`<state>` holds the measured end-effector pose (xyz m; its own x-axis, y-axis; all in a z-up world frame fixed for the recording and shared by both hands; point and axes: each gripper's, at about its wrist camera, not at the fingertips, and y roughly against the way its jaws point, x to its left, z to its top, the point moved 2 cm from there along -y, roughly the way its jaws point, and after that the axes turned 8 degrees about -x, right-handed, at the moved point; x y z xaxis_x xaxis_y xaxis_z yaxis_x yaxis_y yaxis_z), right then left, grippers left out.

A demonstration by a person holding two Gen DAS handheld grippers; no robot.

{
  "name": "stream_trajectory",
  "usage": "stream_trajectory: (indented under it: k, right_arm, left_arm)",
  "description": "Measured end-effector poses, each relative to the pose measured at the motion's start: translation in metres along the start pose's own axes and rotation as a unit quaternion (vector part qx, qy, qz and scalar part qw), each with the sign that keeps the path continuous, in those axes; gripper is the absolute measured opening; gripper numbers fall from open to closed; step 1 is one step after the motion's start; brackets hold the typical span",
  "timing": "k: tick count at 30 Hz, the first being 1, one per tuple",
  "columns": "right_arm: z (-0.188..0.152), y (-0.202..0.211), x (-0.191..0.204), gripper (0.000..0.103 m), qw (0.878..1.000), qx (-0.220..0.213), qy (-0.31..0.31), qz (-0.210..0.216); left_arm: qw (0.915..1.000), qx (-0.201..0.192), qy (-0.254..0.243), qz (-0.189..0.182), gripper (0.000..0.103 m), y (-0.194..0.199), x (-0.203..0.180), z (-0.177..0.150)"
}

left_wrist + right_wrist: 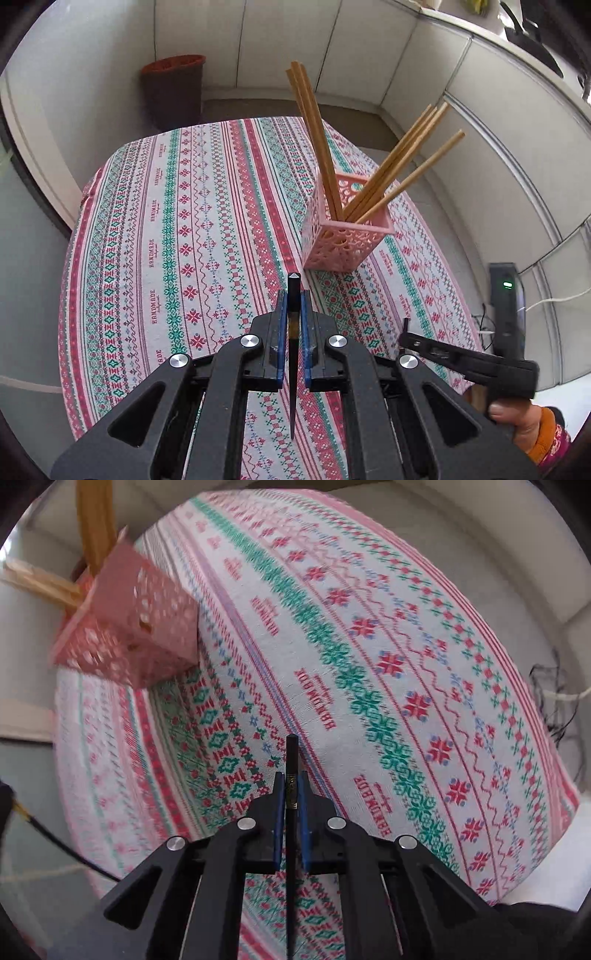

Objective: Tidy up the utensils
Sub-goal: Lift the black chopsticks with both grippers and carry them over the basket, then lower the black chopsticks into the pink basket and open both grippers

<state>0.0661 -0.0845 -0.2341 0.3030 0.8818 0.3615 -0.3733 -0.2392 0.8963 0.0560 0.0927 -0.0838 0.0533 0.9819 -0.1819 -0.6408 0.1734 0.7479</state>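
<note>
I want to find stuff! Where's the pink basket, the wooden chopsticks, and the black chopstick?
Pink basket (pixel 341 245): left wrist view, front wall.
Wooden chopsticks (pixel 397 168): left wrist view, middle of the leaning bunch.
Black chopstick (pixel 294 291): left wrist view, upper end above the pads.

The table (pixel 129 258) is covered edge to edge by a cloth (pixel 207 206) woven in lengthwise bands of red, green and pale blue, with star and diamond motifs and the word HANDMADE repeated along some stripes. Directly on it stands a pink perforated square basket (pixel 343 240), upright, ahead and a little right of the left tongs (pixel 294 317) and ahead and far left of the right tongs (pixel 291 801).
</note>
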Motion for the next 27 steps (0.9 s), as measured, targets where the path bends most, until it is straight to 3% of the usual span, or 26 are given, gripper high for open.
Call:
stream_trajectory:
  k: [5,12,20,27]
  right_arm:
    - [0.013,0.087,-0.005,0.007,0.991,-0.108,-0.019,0.081]
    - [0.052,0.193,0.007,0.007,0.957,-0.241,-0.04,0.157]
    - [0.089,0.238,0.041,0.007,0.942,-0.277,-0.007,0.19]
    - [0.105,0.224,0.067,0.007,0.943,-0.276,0.019,0.183]
  left_arm:
    - [0.9979,-0.053,0.035,-0.009,0.006,0.026,0.007,0.012]
    - [0.9878,-0.148,0.041,-0.022,0.006,0.079,-0.007,0.055]
    - [0.9793,-0.198,0.031,-0.031,0.006,0.109,-0.02,0.096]
    - [0.977,-0.208,0.029,-0.035,0.006,0.097,-0.03,0.111]
